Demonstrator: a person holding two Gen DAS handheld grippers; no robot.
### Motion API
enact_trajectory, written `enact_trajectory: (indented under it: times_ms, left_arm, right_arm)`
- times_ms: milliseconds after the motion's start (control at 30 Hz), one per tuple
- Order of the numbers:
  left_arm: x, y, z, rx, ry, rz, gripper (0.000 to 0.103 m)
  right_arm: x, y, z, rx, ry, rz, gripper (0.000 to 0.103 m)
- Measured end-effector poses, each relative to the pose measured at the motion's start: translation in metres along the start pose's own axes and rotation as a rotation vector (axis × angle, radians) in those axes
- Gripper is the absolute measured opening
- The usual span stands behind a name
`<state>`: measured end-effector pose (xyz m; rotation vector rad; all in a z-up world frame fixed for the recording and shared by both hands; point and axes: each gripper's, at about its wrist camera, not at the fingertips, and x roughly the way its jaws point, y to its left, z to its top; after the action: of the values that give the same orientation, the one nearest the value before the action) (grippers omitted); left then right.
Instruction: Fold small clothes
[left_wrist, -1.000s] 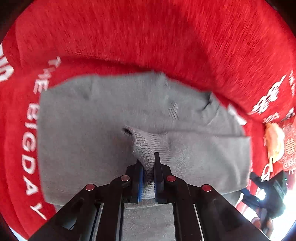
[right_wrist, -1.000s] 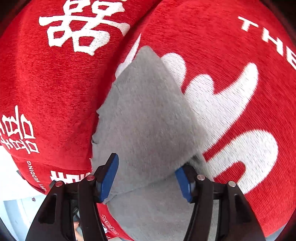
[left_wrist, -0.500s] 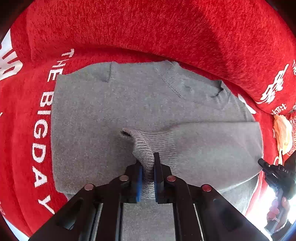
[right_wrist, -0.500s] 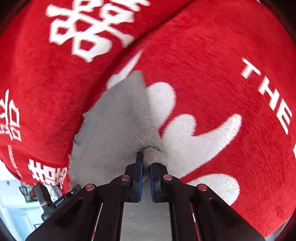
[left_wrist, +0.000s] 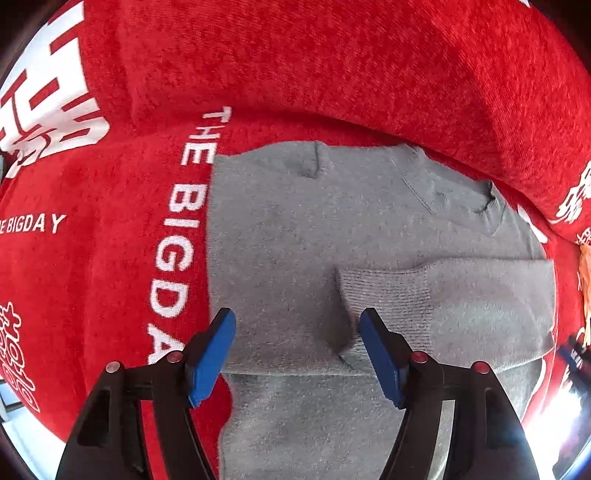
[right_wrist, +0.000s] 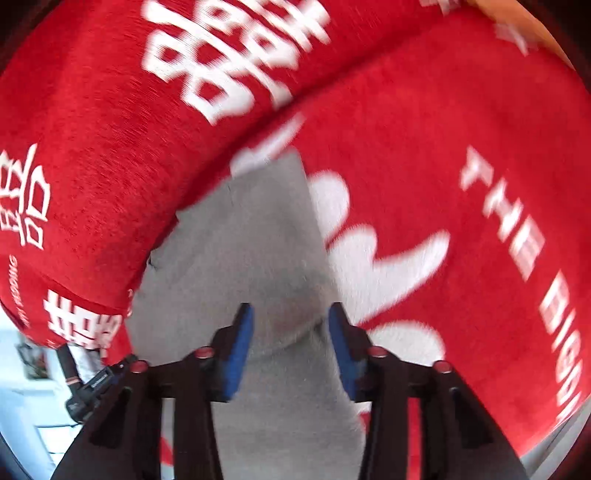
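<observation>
The grey sweater (left_wrist: 295, 229) lies flat on a red cover (left_wrist: 332, 66) printed with white lettering, its collar (left_wrist: 454, 192) toward the raised red back cushion (left_wrist: 406, 55). One sleeve (left_wrist: 461, 295) is folded across the sweater's body, and its ribbed cuff (left_wrist: 384, 295) rests on the grey knit near the middle of the garment. The sweater's straight side edge runs just beside the white words "THE BIGDAY" (left_wrist: 181, 236) on the cover.

The left gripper (left_wrist: 297, 328) hangs over the sweater with its blue-padded jaws spread wide and nothing between them; the ribbed cuff lies just beside the right-hand pad (left_wrist: 380, 354), and whether they touch is not clear.

In the right wrist view, which is blurred, the sweater (right_wrist: 251, 251) shows as a grey wedge against the back cushion (right_wrist: 110, 129), next to a white shape (right_wrist: 384, 254) printed on the cover. The right gripper (right_wrist: 290, 332) also stands with its jaws apart, straddling a rounded hump of the grey fabric without clamping it. Below the sweater's far corner in this view, a dark piece of the other handheld tool (right_wrist: 92, 384) shows past the cover's edge.
</observation>
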<state>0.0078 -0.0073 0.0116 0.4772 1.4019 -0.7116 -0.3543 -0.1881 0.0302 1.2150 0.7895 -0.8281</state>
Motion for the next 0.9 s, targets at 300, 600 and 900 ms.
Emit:
enact_trajectory:
  times_ms: [300, 600, 900]
  left_arm:
    - [0.013, -0.034, 0.002, 0.010, 0.041, -0.092, 0.071]
    - [0.021, -0.048, 0.005, 0.012, 0.045, -0.065, 0.071]
    - [0.012, -0.022, 0.002, -0.016, 0.091, -0.152, 0.071]
  right_arm:
    - [0.076, 0.008, 0.072, -0.020, 0.100, -0.047, 0.009]
    - [0.075, -0.004, 0.082, -0.067, 0.074, -0.088, 0.008]
    - [0.033, 0.018, 0.056, -0.122, 0.055, -0.099, 0.015]
